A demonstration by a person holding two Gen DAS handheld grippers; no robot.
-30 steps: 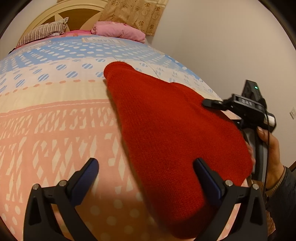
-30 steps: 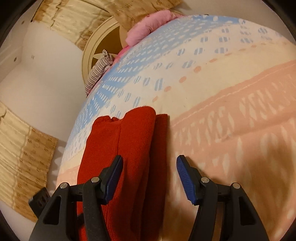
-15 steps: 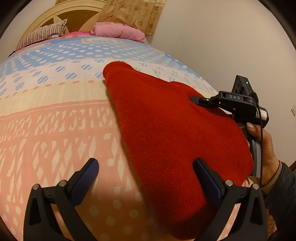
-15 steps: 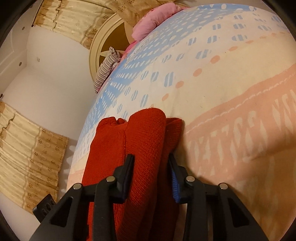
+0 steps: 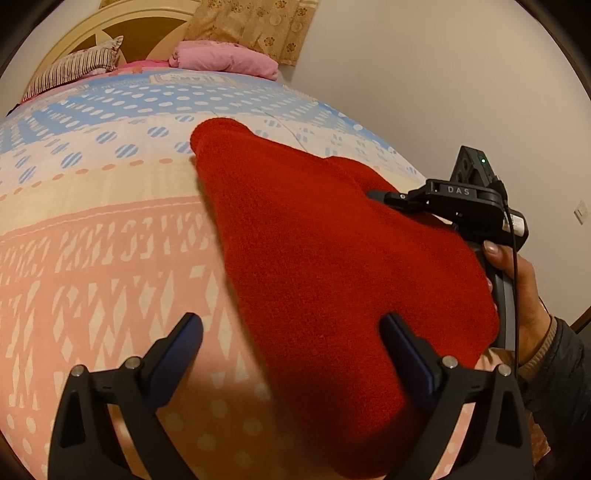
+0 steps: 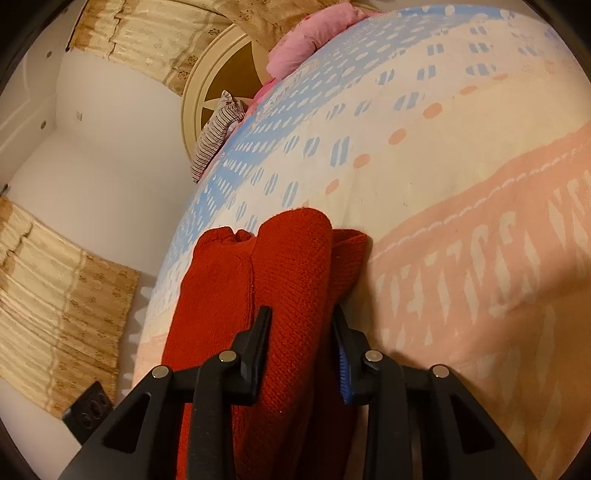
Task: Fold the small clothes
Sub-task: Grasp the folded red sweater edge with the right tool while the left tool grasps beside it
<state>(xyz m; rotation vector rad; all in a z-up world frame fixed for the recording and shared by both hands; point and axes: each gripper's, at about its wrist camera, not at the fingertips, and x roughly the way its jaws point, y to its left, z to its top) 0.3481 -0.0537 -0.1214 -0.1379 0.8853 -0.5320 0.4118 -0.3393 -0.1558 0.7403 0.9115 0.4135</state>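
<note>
A red knitted garment (image 5: 332,258) lies folded on the bed (image 5: 92,240), on its patterned cover of blue, cream and pink bands, near the bed's edge toward the wall. The right gripper (image 6: 301,339) is clamped on a raised fold of this garment: its jaws have just been closing, and the red knit bulges between the two pads, which press on it from both sides. In the left wrist view the same gripper reaches in from the garment's far side, held by a person's hand (image 5: 517,288) in a dark sleeve. The left gripper (image 5: 291,336) stands wide apart above the garment's near end, one finger over the red knit and the other over the pink band, gripping nothing. Beyond the garment, at the headboard (image 5: 110,22), lie a striped pillow (image 5: 74,70) and a pink pillow (image 5: 225,59).
</note>
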